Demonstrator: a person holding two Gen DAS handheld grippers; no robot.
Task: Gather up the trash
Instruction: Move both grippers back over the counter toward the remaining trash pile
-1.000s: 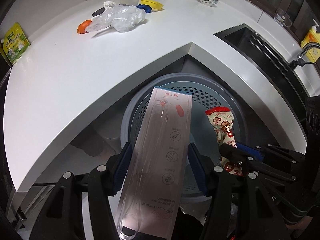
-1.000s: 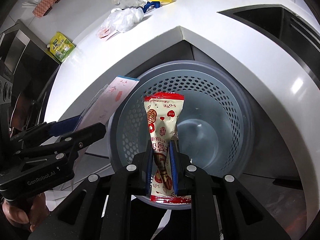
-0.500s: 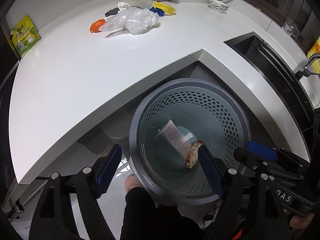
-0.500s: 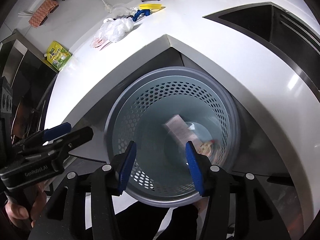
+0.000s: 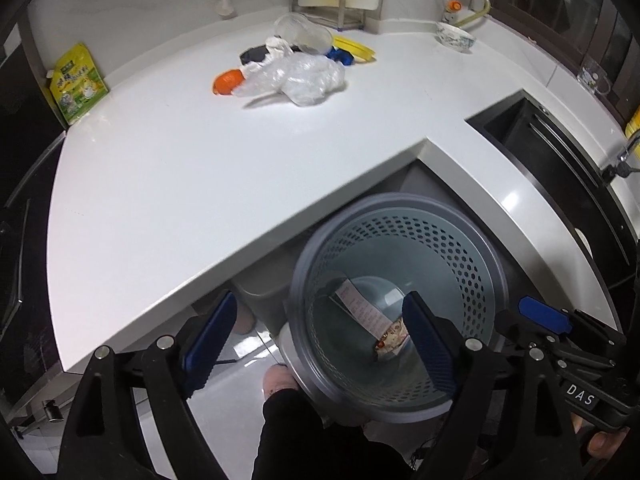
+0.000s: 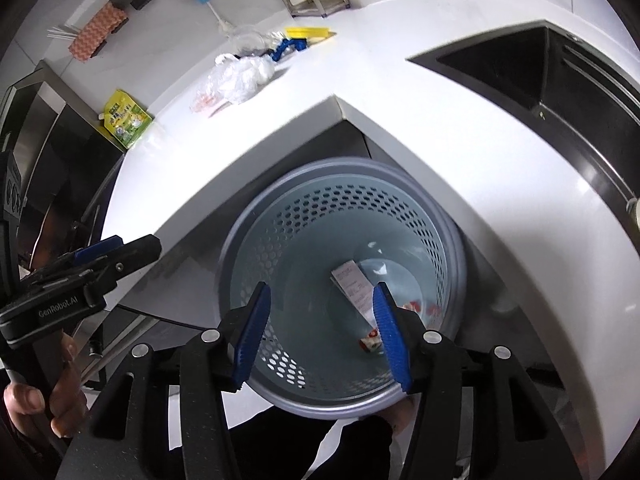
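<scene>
Both pieces dropped, more trash waiting on the table

A second ago each hand-held gripper clamped a piece over the bin; now your left hand-held gripper (image 5: 318, 340) and right hand-held gripper (image 6: 320, 330) both gape wide with nothing between the pads. The clear flat package (image 6: 352, 286) and red snack wrapper (image 6: 374, 342) lie at the bottom of the perforated bin (image 6: 256, 216), tucked under the table (image 5: 200, 184) corner. That drop looks finished; the crumpled plastic bag (image 5: 298, 78) and the orange scrap (image 5: 227, 81) beside it remain, well apart from the bin.
</scene>
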